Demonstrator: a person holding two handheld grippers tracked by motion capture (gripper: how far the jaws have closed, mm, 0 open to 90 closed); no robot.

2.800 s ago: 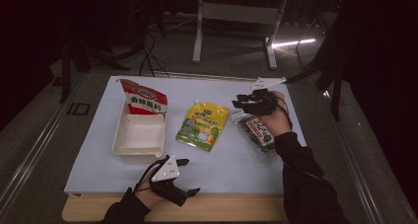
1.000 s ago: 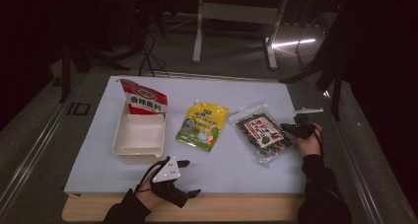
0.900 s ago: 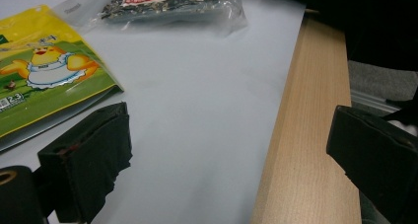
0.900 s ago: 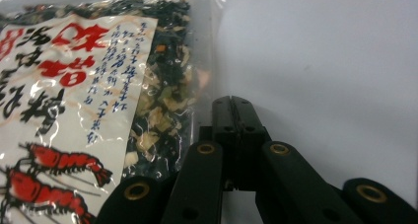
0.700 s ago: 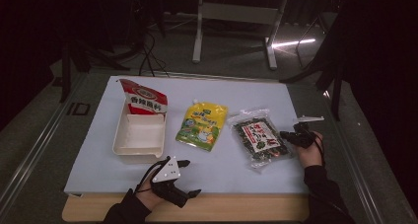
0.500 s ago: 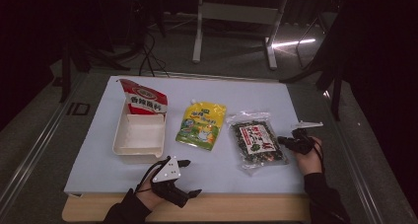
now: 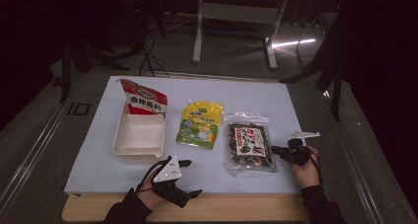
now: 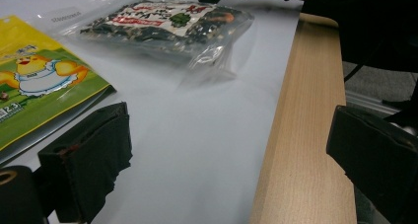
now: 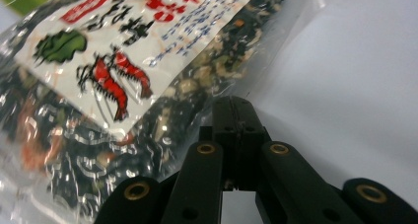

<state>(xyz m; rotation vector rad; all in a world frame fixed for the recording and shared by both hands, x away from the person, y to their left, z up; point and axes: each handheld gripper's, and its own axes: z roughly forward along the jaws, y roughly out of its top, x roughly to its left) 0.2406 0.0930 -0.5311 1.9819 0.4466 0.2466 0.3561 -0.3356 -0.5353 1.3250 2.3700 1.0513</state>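
A clear bag of dried seaweed with a red shrimp label (image 7: 249,145) lies flat on the white mat, right of centre. At the bag's right edge my right gripper (image 7: 274,149) lies low on the mat. In the right gripper view its jaws (image 9: 237,110) are shut together on the clear rim of the bag (image 9: 113,76). My left gripper (image 7: 193,177) rests near the table's front edge, open. Its jaws (image 8: 231,174) stand wide apart over bare mat with nothing between them, and the seaweed bag (image 8: 162,21) lies ahead of them.
A yellow pouch with a cartoon chick (image 7: 199,125) lies left of the seaweed bag. A white tray (image 7: 118,140) stands farther left, with a red and white packet (image 7: 145,100) leaning at its far end. The wooden table edge (image 7: 236,211) runs along the front.
My right gripper has drawn back toward the front of the table, and the seaweed bag has slid and turned with it from tilted to nearly straight. The left gripper has stayed put.
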